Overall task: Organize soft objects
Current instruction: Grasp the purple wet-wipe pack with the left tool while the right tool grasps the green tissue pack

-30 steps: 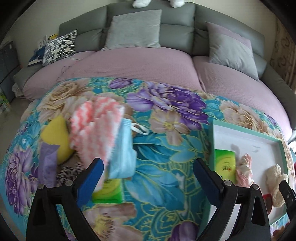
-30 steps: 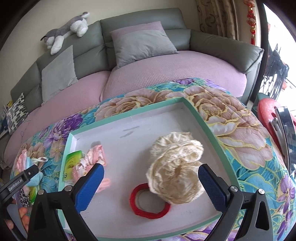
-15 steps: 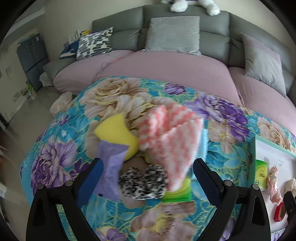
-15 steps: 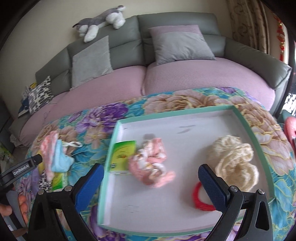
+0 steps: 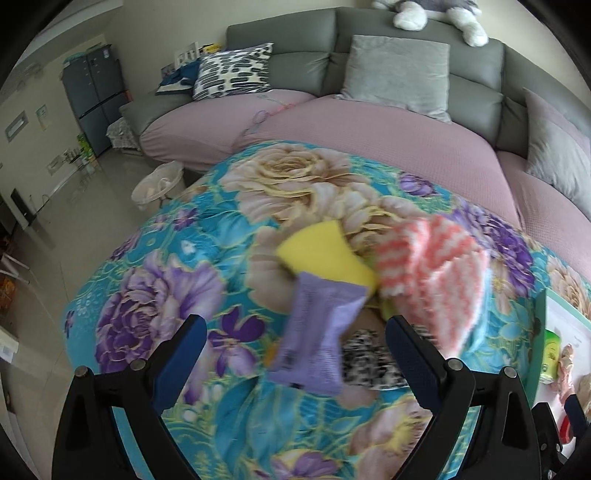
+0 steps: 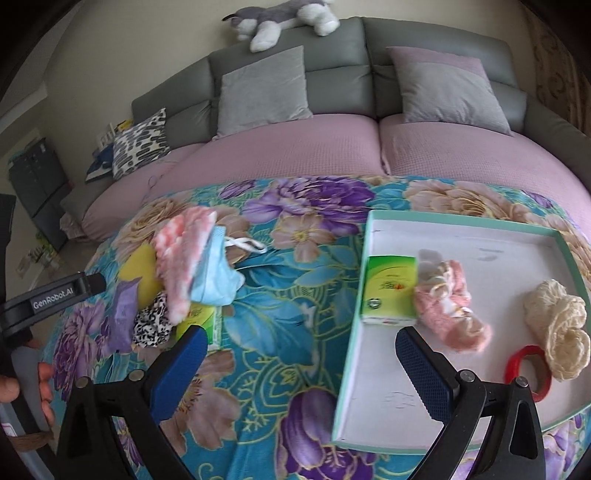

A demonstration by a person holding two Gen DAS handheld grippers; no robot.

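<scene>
Both claws w/ jaws spread wide, nothing between them. Left claw (image 5: 291,347) hangs over the pile of soft stuff on the floral blanket (image 5: 155,280); right claw (image 6: 295,354) sits over the blanket at the tray's left edge.

Pile, left wrist view: purple packet (image 5: 317,332) nearest, lying partly on the yellow sponge (image 5: 321,254). Pink/white zigzag cloth (image 5: 436,273) just right of the sponge, touching it. Black-and-white spotted fabric piece (image 5: 365,362) under the packet's right side, partly hidden by the right finger. View is a bit blurred here.

Same pile, right wrist view: zigzag cloth on top, light blue face mask (image 6: 218,277) tucked against its right side w/ white ear loop trailing out toward the tray. Green tissue pack (image 6: 203,317) pokes out below the mask, beside the spotted piece. Left claw's black body w/ "GenRobot.AI" label shows at far left, a hand (image 6: 26,384) on the grip below it.

Tray (image 6: 354,332) (teal rim, white floor) lies on the blanket, right of the pile and well apart from it. In it: 2nd green tissue pack (image 6: 389,291) against the left wall, fuzzy pink bundle (image 6: 450,310) touching its right side, cream knit ball (image 6: 557,328) near the right wall, red ring (image 6: 528,373) partly under the cream ball.

Behind: grey sofa (image 6: 332,85) w/ mauve seat covers, grey cushions, plush husky (image 6: 280,18) lying on the backrest.
</scene>
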